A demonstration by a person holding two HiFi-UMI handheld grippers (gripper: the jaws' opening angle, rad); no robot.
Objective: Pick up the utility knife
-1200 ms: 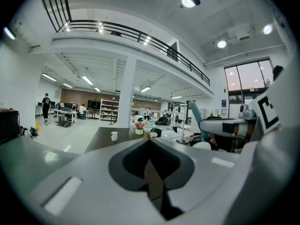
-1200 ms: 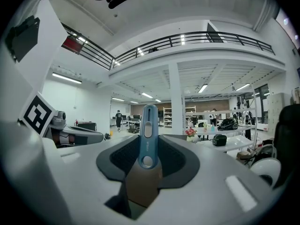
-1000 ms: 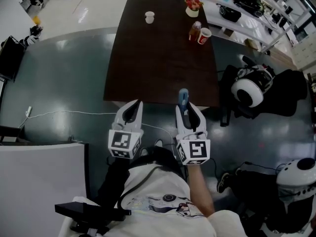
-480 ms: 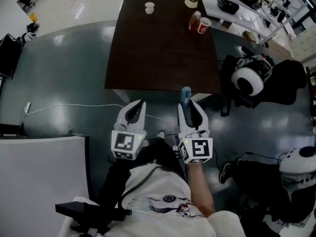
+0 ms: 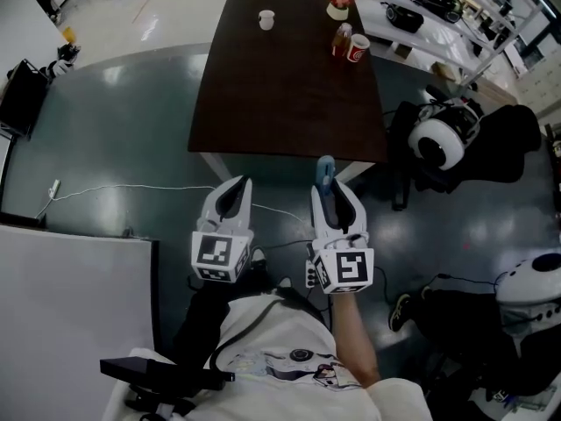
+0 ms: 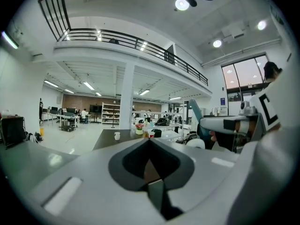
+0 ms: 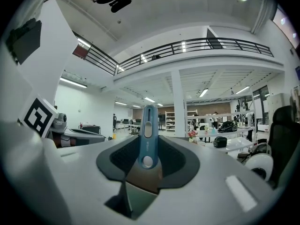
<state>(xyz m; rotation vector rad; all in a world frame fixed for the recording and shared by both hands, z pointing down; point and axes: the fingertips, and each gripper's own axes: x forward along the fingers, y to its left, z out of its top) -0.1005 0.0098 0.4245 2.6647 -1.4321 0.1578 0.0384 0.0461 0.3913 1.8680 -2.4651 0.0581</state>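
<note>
Utility knife (image 7: 148, 135), blue, is clamped upright between the jaws of the right gripper (image 5: 326, 189), its far end poking out past the jaw tips, held in the air over the floor just short of the table's near edge.

Around it lies a wide grey-green floor (image 5: 114, 139), shiny with lamp glare. A dark brown table (image 5: 280, 95) stands on it, running away from the person. A big white panel (image 5: 70, 323) fills the near left corner. To the right of the table a dark seat carries a round white helmet-like thing (image 5: 436, 147). The person, in a white shirt (image 5: 289, 340), holds both grippers side by side. The left gripper (image 5: 237, 185) has its jaws drawn together with nothing between them. A thin white cable (image 5: 114, 187) trails across the floor on the left. At the table's far end sit a red cup (image 5: 358, 51) by a bottle (image 5: 341, 39), and a small white cup (image 5: 266, 20) well apart to their left.
</note>
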